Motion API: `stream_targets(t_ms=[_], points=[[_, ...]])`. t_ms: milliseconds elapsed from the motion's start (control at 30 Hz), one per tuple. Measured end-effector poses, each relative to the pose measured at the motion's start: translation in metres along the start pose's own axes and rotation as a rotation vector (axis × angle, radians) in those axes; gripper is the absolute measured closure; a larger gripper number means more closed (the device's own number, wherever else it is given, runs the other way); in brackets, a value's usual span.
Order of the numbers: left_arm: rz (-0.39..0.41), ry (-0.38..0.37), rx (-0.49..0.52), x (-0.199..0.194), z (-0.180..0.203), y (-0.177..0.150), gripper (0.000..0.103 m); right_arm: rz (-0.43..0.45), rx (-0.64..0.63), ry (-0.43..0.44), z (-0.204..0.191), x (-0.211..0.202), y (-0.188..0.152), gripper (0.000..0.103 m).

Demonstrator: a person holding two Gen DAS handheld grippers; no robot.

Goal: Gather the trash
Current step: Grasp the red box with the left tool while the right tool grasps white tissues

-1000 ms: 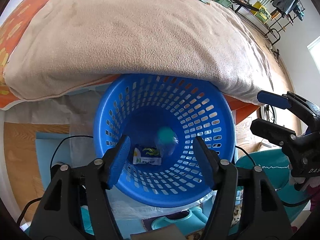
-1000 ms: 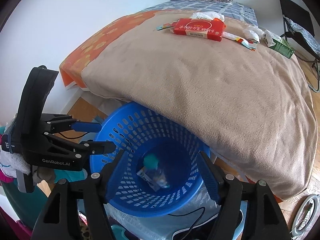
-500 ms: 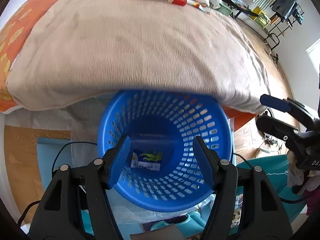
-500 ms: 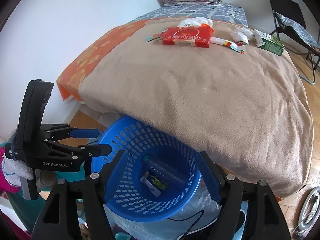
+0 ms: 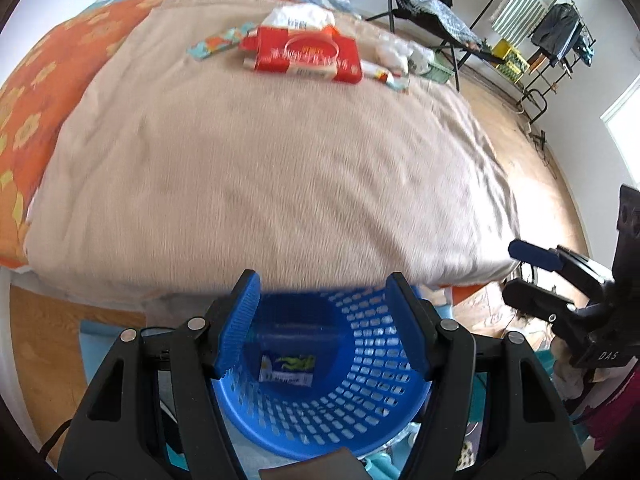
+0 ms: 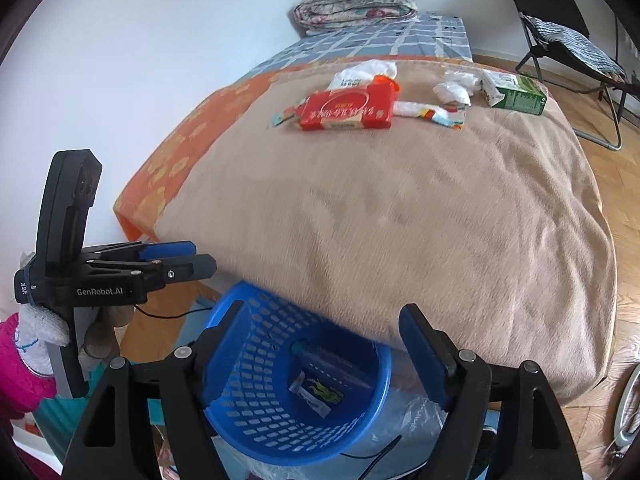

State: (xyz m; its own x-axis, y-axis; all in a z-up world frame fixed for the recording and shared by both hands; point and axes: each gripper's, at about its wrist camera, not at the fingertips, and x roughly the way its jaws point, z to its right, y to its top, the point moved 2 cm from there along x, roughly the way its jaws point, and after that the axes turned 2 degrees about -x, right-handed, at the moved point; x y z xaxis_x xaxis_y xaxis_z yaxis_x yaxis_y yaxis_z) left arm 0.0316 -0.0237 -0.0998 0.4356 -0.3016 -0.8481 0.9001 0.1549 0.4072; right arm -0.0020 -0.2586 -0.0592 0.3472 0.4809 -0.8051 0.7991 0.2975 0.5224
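Both grippers are empty. Left gripper [image 5: 322, 322] stands with its jaws wide apart over the blue basket [image 5: 360, 412]; right gripper [image 6: 324, 354] is equally spread, with nothing between its pads. In the left wrist view the right gripper appears at the far right, partly cut off by the frame edge.

Basket sits at the foot edge of the bed, its far rim hidden under the overhanging beige blanket [image 6: 400, 220]. Inside it lies a white wrapper with green print [image 5: 286, 368]. Beside the wrapper, the right wrist view shows a clear bottle with a teal cap [image 6: 332, 364]; its outline is hard to make out, and it reads only as a blur in the left wrist view.

Remaining trash lies on the blanket near its far edge: a red packet [image 6: 346, 110], a white bag [image 6: 362, 72] partly hidden behind it, a colourful strip wrapper [image 6: 434, 114], crumpled white tissue [image 6: 454, 90] and a green carton [image 6: 516, 94]. Left wrist view is motion-blurred; print on the packet is unreadable.

A folding chair [image 6: 560, 36] stands on the floor past the bed's far corner, partly cut off.
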Motion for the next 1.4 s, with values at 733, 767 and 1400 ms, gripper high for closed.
stream_targets(t_ms=[733,767,1400], points=[[0.075,-0.111,0.044,0.043,0.006,0.173,0.036,0.096,0.111,-0.05,0.065,-0.005,0.095,0.024],[0.08,-0.104,0.047,0.048,0.005,0.182,0.036,0.098,0.123,-0.049,0.069,-0.004,0.099,0.024],[0.06,-0.119,-0.089,0.138,-0.033,0.286,0.036,0.081,0.137,-0.005,0.059,0.009,0.111,0.024]])
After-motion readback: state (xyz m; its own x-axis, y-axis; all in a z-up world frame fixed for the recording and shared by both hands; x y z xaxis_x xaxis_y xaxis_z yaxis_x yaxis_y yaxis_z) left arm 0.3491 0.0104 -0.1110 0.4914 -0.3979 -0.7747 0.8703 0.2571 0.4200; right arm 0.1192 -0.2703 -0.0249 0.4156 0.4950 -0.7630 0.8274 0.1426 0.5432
